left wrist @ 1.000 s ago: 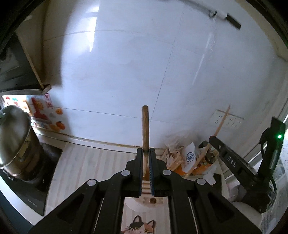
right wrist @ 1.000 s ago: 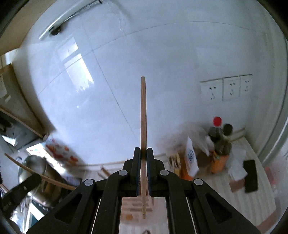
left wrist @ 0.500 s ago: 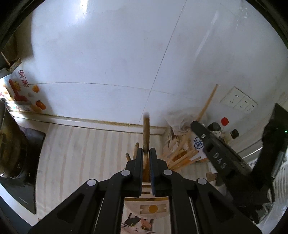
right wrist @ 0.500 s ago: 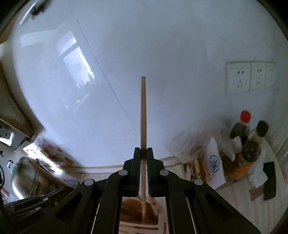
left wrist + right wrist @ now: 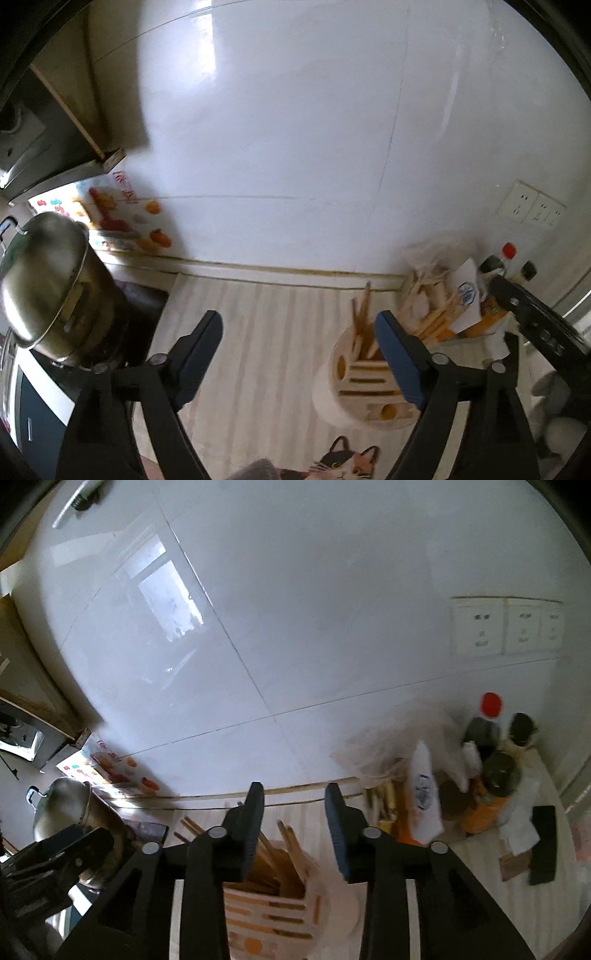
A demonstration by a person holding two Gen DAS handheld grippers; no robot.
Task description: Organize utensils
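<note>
left gripper (image 5: 299, 334): jaws opening, standing wide apart, nothing between the pads; only striped counter (image 5: 266, 332) shows in the gap. the utensil holder (image 5: 364, 391), a pale round stand with wooden slots, sits on the counter at about 4 o'clock in the left wrist view, its right side cut off behind the right finger of this gripper. wooden sticks (image 5: 364, 321) stand in its rear slot, blurred; their count cannot be read. right gripper (image 5: 294, 812): jaws opening, partly apart, pads pressing on nothing; the same holder lies directly below it at 6 o'clock, largely hidden by the gripper body, with stick tops showing beside and between the fingers, smeared by motion. whether any stick touches a pad cannot be told. a steel pot (image 5: 48, 284) sits at 9 o'clock in the left view, cut by the frame edge. at 3 o'clock a heap of loose wooden utensils (image 5: 428, 306) and a white packet (image 5: 465, 291) lies against the wall, partly under a clear bag; individual pieces are hard to separate. bottles (image 5: 491, 734) behind, one with a red cap, are blurred. the other gripper's black body intrudes at the edge of each view. wall sockets (image 5: 506, 626) at 2 o'clock, labels illegible.
</note>
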